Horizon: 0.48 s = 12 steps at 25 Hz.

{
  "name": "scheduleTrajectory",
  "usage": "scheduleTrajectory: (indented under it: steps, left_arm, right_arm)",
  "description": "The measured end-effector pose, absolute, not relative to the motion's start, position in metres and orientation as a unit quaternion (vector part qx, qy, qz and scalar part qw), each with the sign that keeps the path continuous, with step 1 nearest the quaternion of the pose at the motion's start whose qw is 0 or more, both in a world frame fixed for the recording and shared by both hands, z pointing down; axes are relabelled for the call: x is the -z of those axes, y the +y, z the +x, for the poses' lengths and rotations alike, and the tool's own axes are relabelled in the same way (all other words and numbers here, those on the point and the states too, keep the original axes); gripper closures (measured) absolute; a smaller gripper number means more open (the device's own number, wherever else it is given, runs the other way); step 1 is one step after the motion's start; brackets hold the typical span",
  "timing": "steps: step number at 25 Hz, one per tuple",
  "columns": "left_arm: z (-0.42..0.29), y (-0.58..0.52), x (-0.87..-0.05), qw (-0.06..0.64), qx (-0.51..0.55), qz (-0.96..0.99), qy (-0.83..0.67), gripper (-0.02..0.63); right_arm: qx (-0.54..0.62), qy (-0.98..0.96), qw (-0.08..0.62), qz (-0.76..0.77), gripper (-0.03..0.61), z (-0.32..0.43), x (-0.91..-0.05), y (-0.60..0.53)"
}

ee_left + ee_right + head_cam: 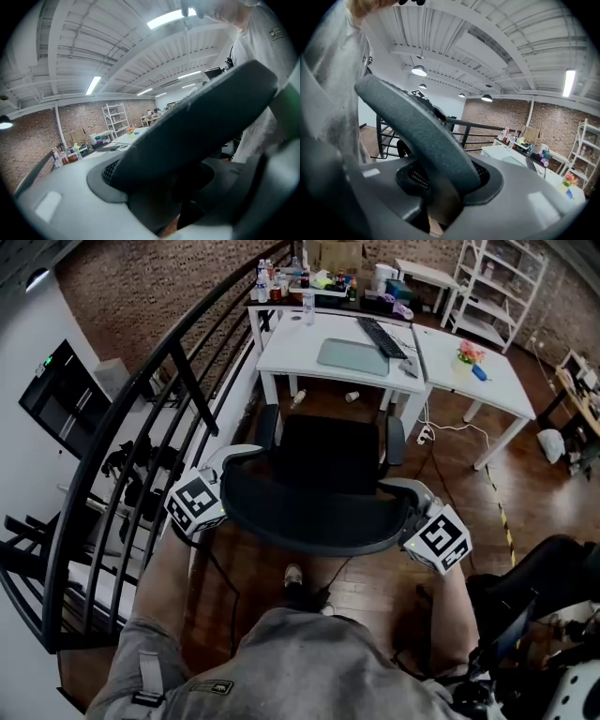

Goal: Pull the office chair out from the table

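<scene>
The black office chair (328,451) stands on the wood floor, a little way out from the white table (291,357), with its seat toward the table. Its curved backrest (309,507) is nearest me. My left gripper (228,462) clasps the backrest's left end and my right gripper (411,495) clasps its right end. In the left gripper view the backrest's dark rim (197,126) runs between the jaws of the left gripper (157,206). In the right gripper view the padded rim (417,126) sits between the jaws of the right gripper (440,197), with the pads against it.
A black stair railing (159,409) runs close along the left. A keyboard (381,337) and grey mat (352,356) lie on the table. A second white table (487,381) stands to the right, another black chair (534,587) at lower right. My shoe (293,576) is behind the chair.
</scene>
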<state>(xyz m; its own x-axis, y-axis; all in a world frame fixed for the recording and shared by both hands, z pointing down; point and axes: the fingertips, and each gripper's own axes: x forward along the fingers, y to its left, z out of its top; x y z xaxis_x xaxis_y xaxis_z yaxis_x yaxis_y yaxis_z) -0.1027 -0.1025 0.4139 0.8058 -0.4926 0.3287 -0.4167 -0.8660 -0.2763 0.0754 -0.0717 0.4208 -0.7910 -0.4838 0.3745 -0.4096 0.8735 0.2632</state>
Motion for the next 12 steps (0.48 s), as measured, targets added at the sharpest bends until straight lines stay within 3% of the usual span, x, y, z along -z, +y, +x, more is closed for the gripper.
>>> scheduleTrajectory:
  steps: [12]
  left_arm:
    - [-0.100,-0.047,-0.414,0.098,0.194,-0.947,0.236,0.314]
  right_arm:
    - [0.076,-0.943,0.224,0.234,0.411,0.074,-0.422,-0.015]
